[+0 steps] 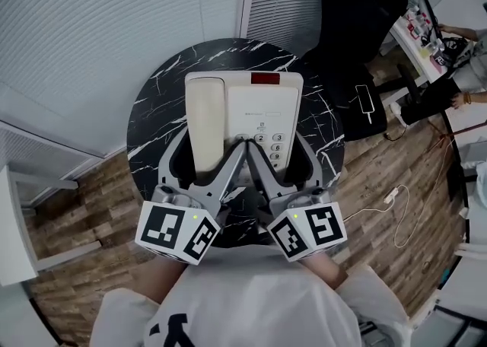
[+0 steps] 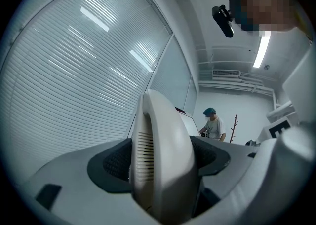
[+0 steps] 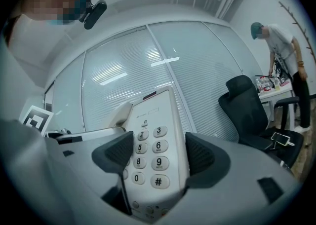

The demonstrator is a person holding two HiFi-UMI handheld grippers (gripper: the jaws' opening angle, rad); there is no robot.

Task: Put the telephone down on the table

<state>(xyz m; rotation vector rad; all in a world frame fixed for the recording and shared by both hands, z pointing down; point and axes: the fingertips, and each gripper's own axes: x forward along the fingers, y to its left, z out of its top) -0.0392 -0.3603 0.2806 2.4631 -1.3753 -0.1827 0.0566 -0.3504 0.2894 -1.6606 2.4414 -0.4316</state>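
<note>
A cream telephone [image 1: 262, 109] with a red strip at its far end is over the round black marble table [image 1: 160, 102]; whether it touches the top cannot be seen. Its handset [image 1: 205, 121] lies in the cradle on the left side. My left gripper [image 1: 207, 157] is shut across the near end of the handset [image 2: 163, 165], whose black pads [image 2: 111, 162] press both sides. My right gripper [image 1: 278, 157] is shut on the keypad half of the telephone [image 3: 150, 140], one pad at its right edge and the other by the number keys.
A black office chair [image 1: 358, 11] stands behind the table at the right, a smartphone [image 1: 365, 100] on its seat. A white cable and plug [image 1: 392, 197] lie on the wood floor. A cluttered white desk [image 1: 415, 33] and a person [image 1: 472, 56] are far right. Blinds cover the glass wall.
</note>
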